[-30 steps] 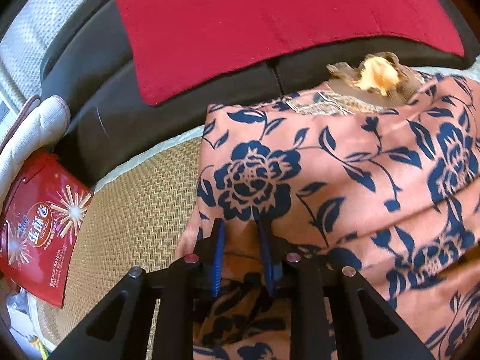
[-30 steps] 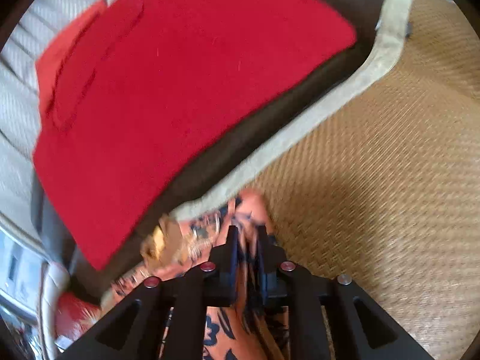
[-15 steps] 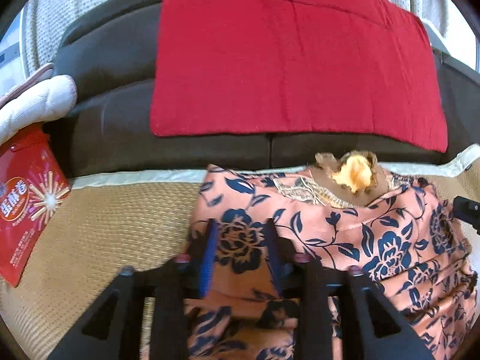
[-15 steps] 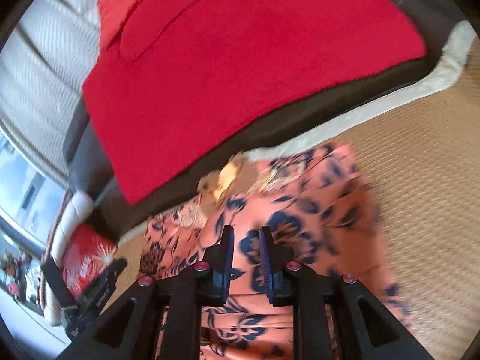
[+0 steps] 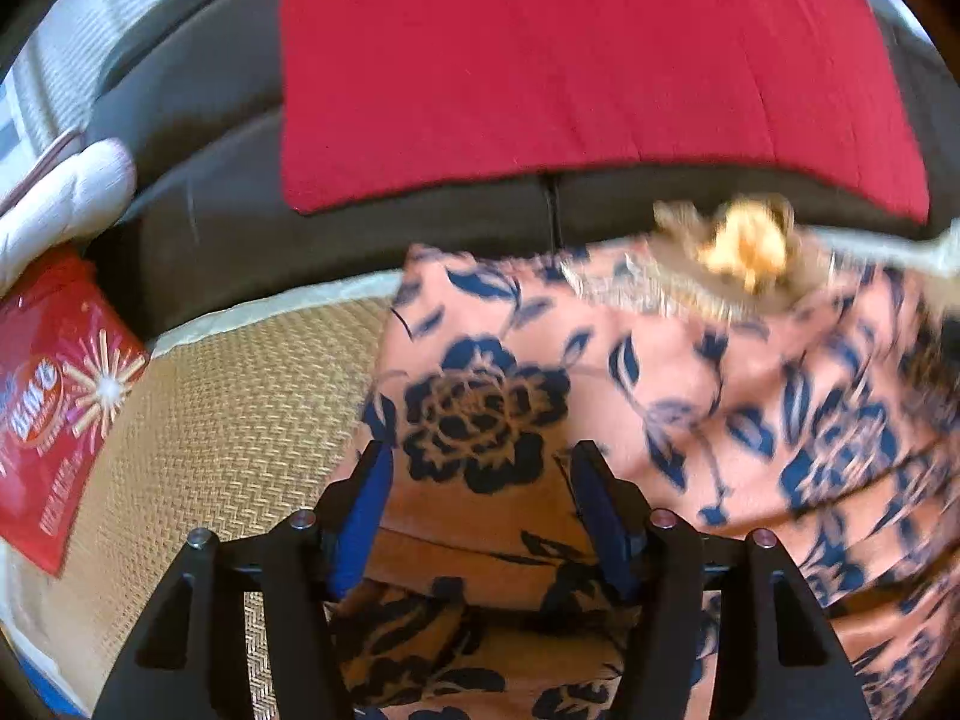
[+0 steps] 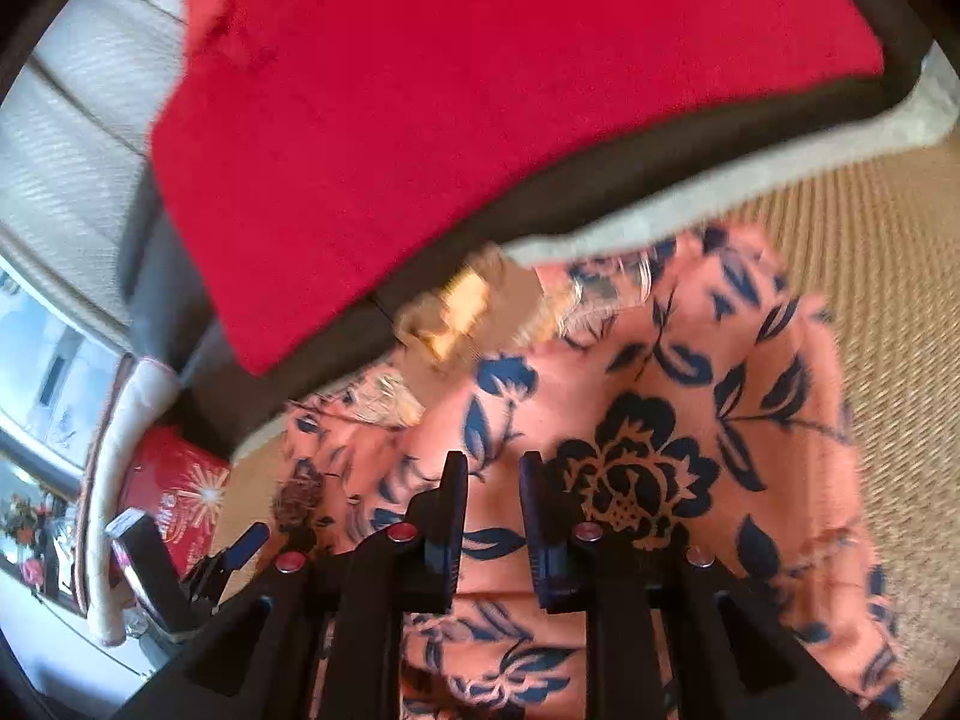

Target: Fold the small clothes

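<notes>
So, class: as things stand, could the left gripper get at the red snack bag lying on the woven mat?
Probably yes. The left gripper, jaws just opened with only the floral garment beneath, has bare woven mat between it and the red snack bag; nothing visibly blocks that path.

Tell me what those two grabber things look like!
Both look alike. The left gripper has black plastic arms with triangle-shaped holes, small round silver and reddish bolts on top, and two flat fingers lined with blue ridged pads. The right gripper is the same: black frame, triangle cut-outs, shiny round bolts and dark blue pads. No cables, sleeves or hands show.
</notes>
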A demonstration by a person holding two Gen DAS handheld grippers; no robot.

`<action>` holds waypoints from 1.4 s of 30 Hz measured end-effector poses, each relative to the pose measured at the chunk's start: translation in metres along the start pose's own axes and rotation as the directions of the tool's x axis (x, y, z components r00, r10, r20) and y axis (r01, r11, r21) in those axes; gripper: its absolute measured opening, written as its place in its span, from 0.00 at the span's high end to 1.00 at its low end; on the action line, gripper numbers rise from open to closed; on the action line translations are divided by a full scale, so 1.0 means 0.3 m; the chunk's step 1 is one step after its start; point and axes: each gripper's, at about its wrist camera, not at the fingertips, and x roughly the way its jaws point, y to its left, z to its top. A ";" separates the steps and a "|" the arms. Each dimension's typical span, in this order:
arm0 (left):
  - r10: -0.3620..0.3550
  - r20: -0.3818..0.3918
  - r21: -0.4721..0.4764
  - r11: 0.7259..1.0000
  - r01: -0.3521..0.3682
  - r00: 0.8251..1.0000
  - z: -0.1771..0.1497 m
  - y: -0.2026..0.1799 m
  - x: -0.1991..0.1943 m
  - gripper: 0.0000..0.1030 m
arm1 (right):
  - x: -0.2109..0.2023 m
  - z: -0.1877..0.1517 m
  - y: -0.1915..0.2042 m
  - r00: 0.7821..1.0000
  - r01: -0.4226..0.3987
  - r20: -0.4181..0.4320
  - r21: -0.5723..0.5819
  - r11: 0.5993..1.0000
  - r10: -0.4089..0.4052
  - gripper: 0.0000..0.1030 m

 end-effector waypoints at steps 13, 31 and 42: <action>0.057 0.016 0.120 0.991 -0.058 0.998 -0.087 -0.053 -0.068 0.39 | -0.149 -0.116 -0.093 0.999 0.000 0.036 0.021 1.000 -0.001 0.23; 0.025 0.126 -0.113 0.994 -0.010 0.992 -0.490 0.302 -0.485 0.22 | -0.556 -0.428 -0.367 0.999 0.026 0.021 0.086 0.996 -0.028 0.23; -0.120 0.012 -0.187 0.975 0.120 0.993 -0.768 0.382 -0.532 0.21 | -0.519 -0.671 -0.459 0.982 0.077 -0.182 0.107 0.991 -0.057 0.23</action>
